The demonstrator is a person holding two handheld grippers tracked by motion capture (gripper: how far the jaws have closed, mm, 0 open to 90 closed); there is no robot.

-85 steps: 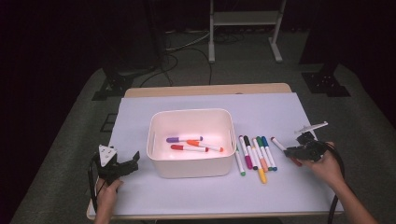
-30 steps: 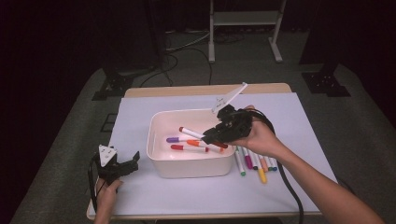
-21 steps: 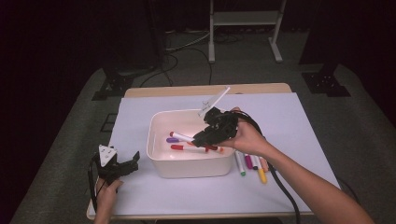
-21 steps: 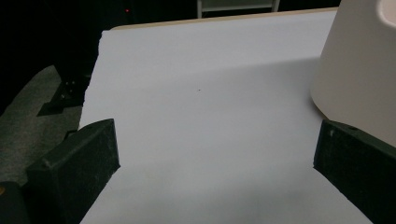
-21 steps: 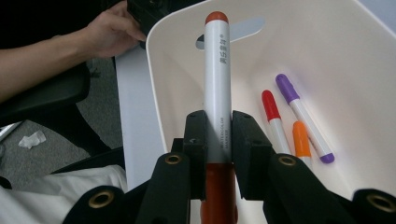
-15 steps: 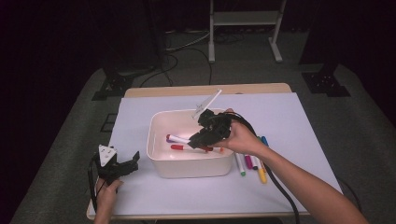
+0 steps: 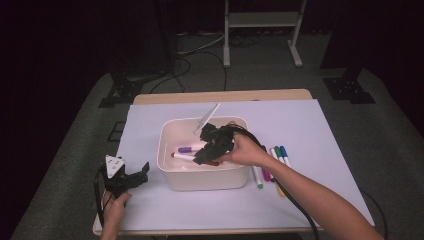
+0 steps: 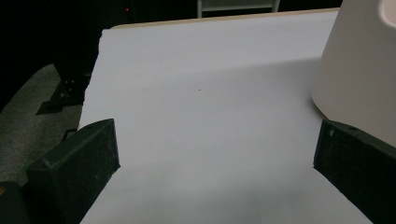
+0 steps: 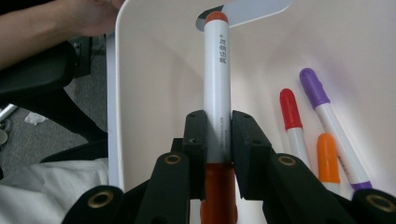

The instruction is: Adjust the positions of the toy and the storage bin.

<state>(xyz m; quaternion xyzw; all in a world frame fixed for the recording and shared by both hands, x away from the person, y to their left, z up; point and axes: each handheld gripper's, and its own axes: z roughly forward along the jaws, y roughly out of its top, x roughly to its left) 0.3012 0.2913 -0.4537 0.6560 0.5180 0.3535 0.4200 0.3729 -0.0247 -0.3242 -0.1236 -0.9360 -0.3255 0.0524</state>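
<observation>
The right gripper [image 9: 218,140] hides the marker's lower end – its jaws clamp a white, red-capped marker [image 9: 217,79] inside the white plastic bin [image 7: 170,132]. The left gripper [image 7: 122,180] rests on the counter, jaws wide apart, holding nothing.

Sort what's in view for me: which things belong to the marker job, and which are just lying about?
In the job: right gripper, red-capped marker it clamps, white bin, markers in the bin, markers on the table.

Lying about: left gripper, metal stand, floor cables.
</observation>
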